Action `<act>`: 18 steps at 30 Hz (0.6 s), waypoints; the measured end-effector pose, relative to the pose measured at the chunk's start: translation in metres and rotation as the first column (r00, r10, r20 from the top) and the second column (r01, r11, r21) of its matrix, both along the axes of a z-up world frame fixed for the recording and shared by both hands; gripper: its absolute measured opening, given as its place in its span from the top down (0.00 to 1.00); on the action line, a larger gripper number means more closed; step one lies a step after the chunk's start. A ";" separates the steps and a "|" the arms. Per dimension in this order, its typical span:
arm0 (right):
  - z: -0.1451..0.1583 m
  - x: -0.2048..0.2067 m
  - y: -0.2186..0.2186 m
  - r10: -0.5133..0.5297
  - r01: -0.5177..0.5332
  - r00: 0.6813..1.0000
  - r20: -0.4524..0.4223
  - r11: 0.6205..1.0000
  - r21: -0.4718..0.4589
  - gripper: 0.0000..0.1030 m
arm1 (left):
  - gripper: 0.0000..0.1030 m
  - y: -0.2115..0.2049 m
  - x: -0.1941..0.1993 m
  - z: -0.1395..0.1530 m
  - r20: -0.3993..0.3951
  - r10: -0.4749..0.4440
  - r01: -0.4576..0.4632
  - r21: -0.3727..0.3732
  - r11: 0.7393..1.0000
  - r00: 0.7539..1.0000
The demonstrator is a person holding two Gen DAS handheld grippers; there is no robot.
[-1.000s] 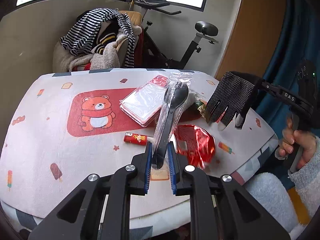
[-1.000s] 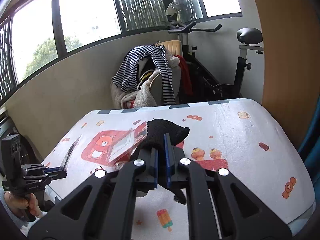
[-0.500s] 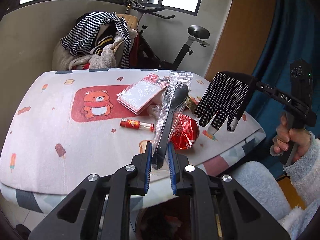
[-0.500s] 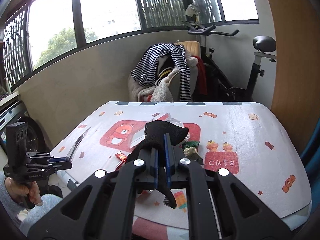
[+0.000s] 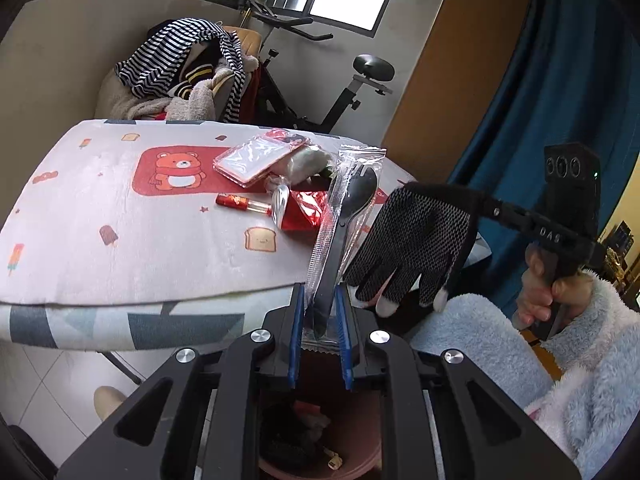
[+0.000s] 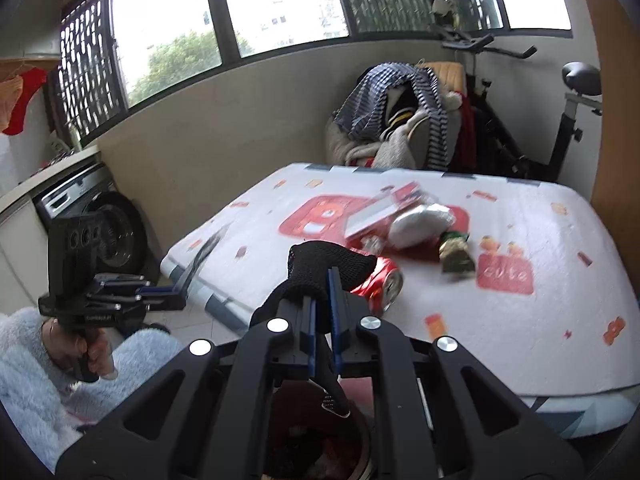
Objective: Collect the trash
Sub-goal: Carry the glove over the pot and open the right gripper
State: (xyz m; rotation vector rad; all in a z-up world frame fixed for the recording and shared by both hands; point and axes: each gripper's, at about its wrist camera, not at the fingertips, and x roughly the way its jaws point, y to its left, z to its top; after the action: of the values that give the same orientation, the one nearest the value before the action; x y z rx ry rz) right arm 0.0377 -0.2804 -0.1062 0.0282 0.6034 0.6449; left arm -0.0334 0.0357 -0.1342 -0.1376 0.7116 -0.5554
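Note:
My left gripper (image 5: 319, 300) is shut on a black plastic spoon in a clear wrapper (image 5: 346, 216), held upright off the table's near edge, above a pink trash bin (image 5: 316, 440). My right gripper (image 6: 322, 284) is shut on a black dotted glove (image 6: 320, 268); the glove also shows in the left wrist view (image 5: 416, 244), hanging beside the spoon. The bin (image 6: 320, 440) lies below the right gripper too. A crushed red can (image 5: 296, 208), a small red tube (image 5: 240, 202) and a flat red-edged packet (image 5: 256, 158) lie on the table.
The table (image 5: 120, 248) has a white cloth with a bear print. A white wad (image 6: 420, 224) and a green-gold wrapper (image 6: 456, 252) lie on it. A chair with clothes (image 5: 180, 76) and an exercise bike (image 5: 320, 92) stand behind. A washing machine (image 6: 100, 216) is at left.
Both grippers have pulled back from over the table to beyond its near edge, carrying the spoon and the glove. The trash bin has come into view below them.

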 end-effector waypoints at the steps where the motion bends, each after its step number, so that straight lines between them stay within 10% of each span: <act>1: -0.009 -0.003 0.002 0.013 -0.013 0.999 -0.030 1.000 -0.006 0.91 | 0.85 0.001 -0.002 -0.002 -0.003 0.000 0.000 0.001 1.000 1.000; 18: -0.090 -0.028 0.064 0.072 -0.133 0.958 -0.278 0.969 -0.207 0.90 | 0.85 0.015 -0.013 -0.030 -0.049 0.029 -0.029 -0.004 1.000 0.998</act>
State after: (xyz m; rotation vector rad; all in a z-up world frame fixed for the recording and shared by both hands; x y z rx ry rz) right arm 0.0095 -0.2166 -0.1960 -0.1301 0.9433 0.6761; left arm -0.0467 0.0504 -0.1641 -0.1660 0.7550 -0.5273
